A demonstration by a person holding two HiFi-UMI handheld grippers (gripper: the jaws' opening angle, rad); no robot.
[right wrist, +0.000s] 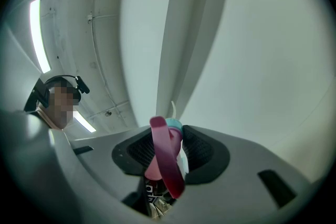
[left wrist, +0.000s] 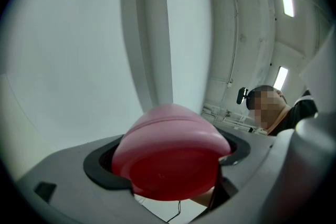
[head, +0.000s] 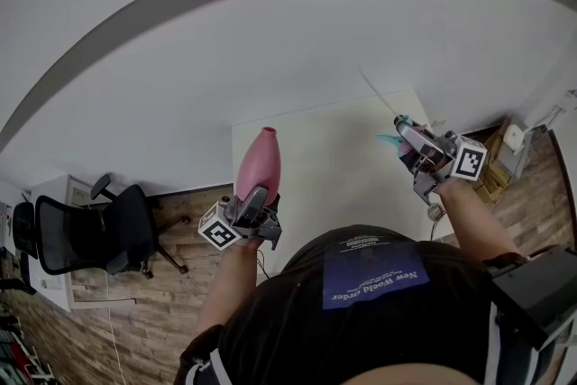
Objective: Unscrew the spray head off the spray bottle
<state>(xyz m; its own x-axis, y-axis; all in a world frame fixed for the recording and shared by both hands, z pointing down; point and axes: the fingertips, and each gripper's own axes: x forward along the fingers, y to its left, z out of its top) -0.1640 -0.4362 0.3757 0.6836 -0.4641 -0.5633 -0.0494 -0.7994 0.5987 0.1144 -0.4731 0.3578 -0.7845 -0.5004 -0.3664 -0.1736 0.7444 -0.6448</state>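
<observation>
Above the near edge of a cream desk (head: 334,149): 1 pink spray bottle (head: 259,160), clamped at its lower body in the left gripper (head: 255,203) by the desk's left edge. 1 teal-and-pink spray head (head: 398,136) with thin white dip tube (head: 377,95) is pinched in the right gripper (head: 410,144) at the right edge, well apart from the bottle. Room: wood-plank floor (head: 171,311), 1 black office chair (head: 90,234) left of the desk, white wall (head: 180,59) beyond its far edge.

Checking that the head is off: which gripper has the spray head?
The right gripper: its fingers clamp the pink-triggered spray head. The left gripper holds only the pink bottle.
</observation>
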